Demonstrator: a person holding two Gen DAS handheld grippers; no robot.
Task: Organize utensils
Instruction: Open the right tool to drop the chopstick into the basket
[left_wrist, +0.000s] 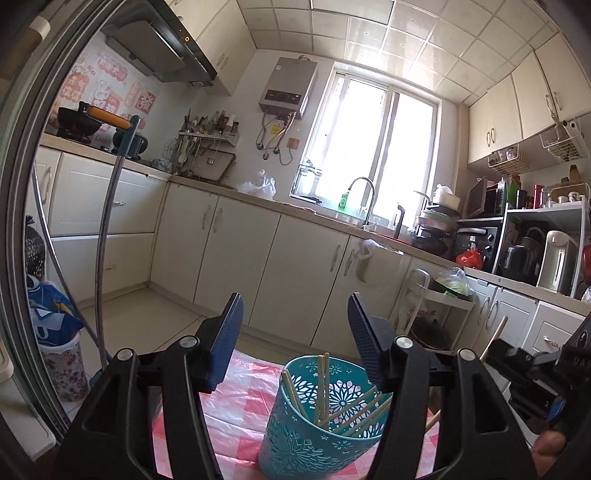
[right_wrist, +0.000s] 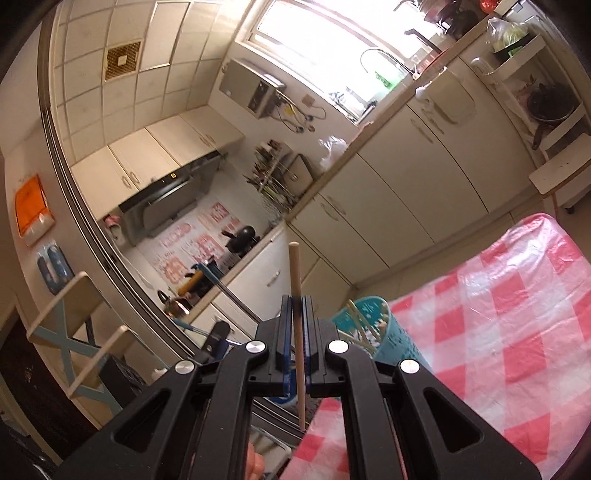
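Chopstick: a pale wooden chopstick (right_wrist: 295, 273) is pinched mid-shaft between the pads of the right gripper (right_wrist: 296, 306), thick end up, held in the air just beside the holder, probably so it can be dropped in tip-first.
Holder: a teal plastic cup with cut-out flower patterns (left_wrist: 314, 435) is stood on the table, with several more bamboo chopsticks (left_wrist: 347, 410) already leaned inside.
Left gripper: the left gripper (left_wrist: 295, 332) is kept spread wide and empty, just behind the cup, likely ready for steadying it.
Table: a pink-and-white checked plastic cloth (right_wrist: 498, 314) is laid under everything.
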